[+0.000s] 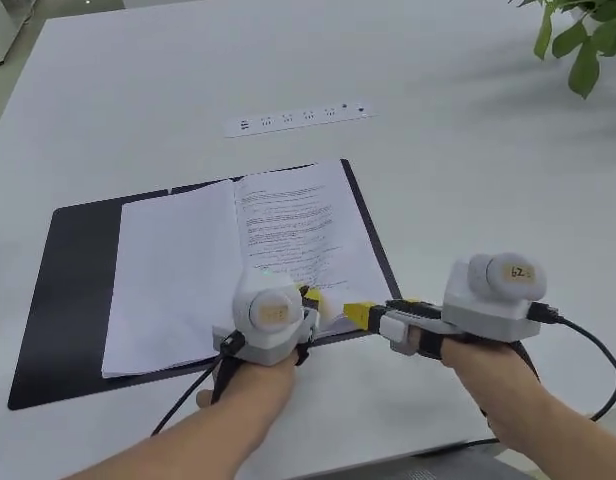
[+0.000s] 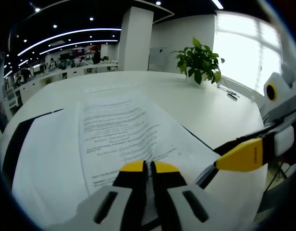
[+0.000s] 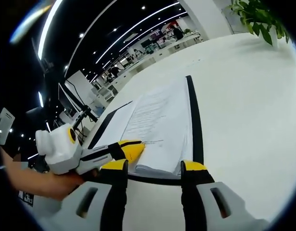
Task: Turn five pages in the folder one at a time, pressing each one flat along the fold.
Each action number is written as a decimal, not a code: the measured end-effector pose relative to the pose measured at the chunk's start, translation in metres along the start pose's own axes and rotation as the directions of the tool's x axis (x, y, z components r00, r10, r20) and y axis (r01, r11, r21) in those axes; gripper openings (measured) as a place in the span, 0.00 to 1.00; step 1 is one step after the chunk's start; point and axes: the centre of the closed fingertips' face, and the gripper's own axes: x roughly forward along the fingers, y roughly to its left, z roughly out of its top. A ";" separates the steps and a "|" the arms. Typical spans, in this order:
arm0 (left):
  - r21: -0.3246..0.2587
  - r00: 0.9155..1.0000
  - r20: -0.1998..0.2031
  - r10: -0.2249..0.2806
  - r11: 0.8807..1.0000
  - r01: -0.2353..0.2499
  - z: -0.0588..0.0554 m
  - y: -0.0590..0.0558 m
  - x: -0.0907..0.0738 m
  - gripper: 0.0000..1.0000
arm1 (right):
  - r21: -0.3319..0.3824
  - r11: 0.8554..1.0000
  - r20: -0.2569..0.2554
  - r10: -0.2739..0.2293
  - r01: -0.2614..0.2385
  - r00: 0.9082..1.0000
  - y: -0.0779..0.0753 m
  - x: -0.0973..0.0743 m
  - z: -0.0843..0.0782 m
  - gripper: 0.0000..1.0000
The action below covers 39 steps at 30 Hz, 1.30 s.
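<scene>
Folder (image 1: 68, 300): open flat on the table (image 1: 468, 180), black cover down, spine running away from the person.
Pages: a blank left sheet (image 1: 173, 270) and a printed right page (image 1: 288, 220) meet at the fold (image 1: 235, 230); both lie flat, none lifted.
Left gripper (image 1: 310, 297): jaws clenched together, with no paper visible between them. The tips sit at the right page's near edge, just right of the fold. Probably placed there to pin the stack so it does not slide while a sheet is picked up.
Right gripper (image 3: 154, 166): jaws spread and holding nothing. In its own view they stand either side of the page stack's near right corner, low to the table. That suits catching the free corner, where a single sheet separates most easily.
Spacing: the two grippers' tips are just beside each other at the near edge; whether they touch is unclear.
Step, as judged: set-up for a page turn, the grasp not yet made.
Risk: taking several sheets at once from the stacked corner.
</scene>
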 end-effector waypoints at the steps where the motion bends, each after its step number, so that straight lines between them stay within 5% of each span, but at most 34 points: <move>1: 0.000 1.000 0.001 0.001 1.000 -0.001 0.000 0.000 0.000 0.03 | 0.001 1.000 0.001 -0.001 0.001 1.000 0.000 0.000 0.000 0.41; 13: 0.007 1.000 -0.005 -0.001 1.000 0.001 0.000 0.000 0.000 0.03 | 0.029 0.997 0.006 -0.077 0.077 0.997 -0.019 -0.001 0.002 0.00; 26: 0.008 0.999 -0.031 -0.033 0.999 0.034 0.003 -0.001 -0.002 0.06 | 0.065 0.994 0.020 -0.086 0.085 0.996 -0.018 -0.007 0.012 0.00; 34: 0.039 0.994 -0.097 -0.055 0.998 0.059 0.001 0.011 -0.030 0.16 | 0.124 0.992 0.083 -0.037 0.027 0.996 -0.003 -0.017 0.030 0.00; 39: 0.028 0.995 -0.080 -0.064 0.997 0.067 0.012 0.021 -0.054 0.21 | 0.142 0.990 0.136 0.004 -0.024 0.991 0.017 -0.022 0.047 0.00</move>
